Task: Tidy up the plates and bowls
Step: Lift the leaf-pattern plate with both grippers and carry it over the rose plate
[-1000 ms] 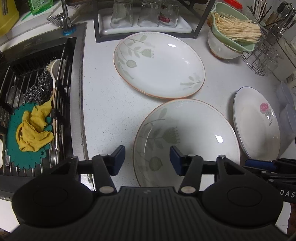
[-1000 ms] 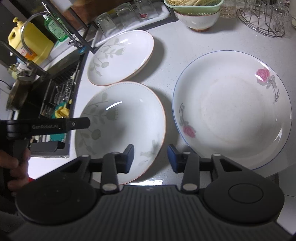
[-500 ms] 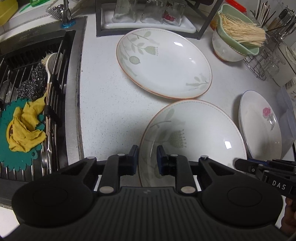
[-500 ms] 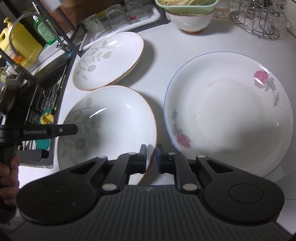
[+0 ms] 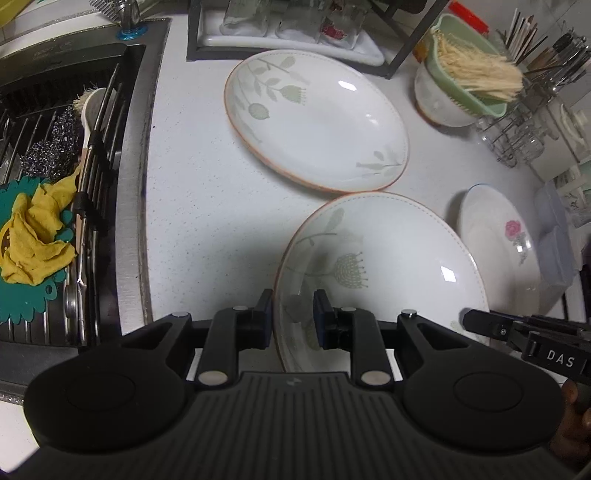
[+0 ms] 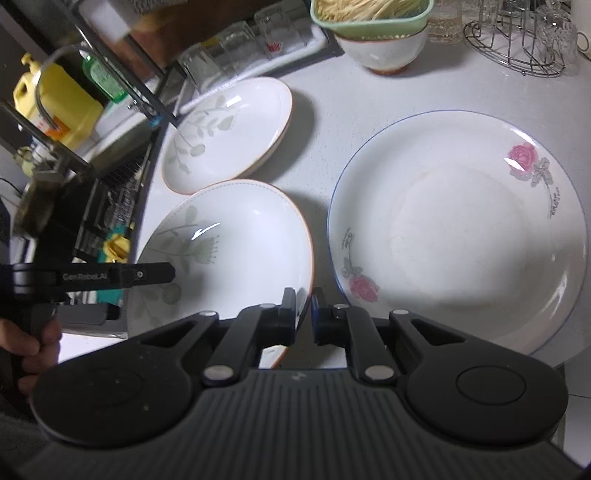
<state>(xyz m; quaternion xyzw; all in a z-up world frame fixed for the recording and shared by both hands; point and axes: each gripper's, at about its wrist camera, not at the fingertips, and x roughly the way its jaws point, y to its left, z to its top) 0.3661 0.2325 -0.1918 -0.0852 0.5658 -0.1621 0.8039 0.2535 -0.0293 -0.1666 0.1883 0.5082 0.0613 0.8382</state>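
A white leaf-pattern plate with an orange rim [image 5: 384,273] [image 6: 236,247] is lifted and tilted above the counter. My left gripper [image 5: 293,314] is shut on its left rim. My right gripper [image 6: 303,312] is shut on its right rim. A second matching leaf-pattern plate [image 5: 317,118] [image 6: 229,129] lies flat on the counter just behind it. A rose-pattern plate with a blue rim [image 6: 461,229] [image 5: 498,247] lies flat to the right.
A sink [image 5: 136,184] with a rack, yellow cloth [image 5: 33,236] and scourers is at the left. A black-framed glass rack [image 5: 288,33] stands at the back. A bowl with a green strainer [image 5: 461,88] and a wire cutlery holder [image 5: 528,125] stand at the back right.
Both grippers closed from open onto opposite rims of the near leaf plate. The plate then rose and tilted, moving toward the far leaf plate.
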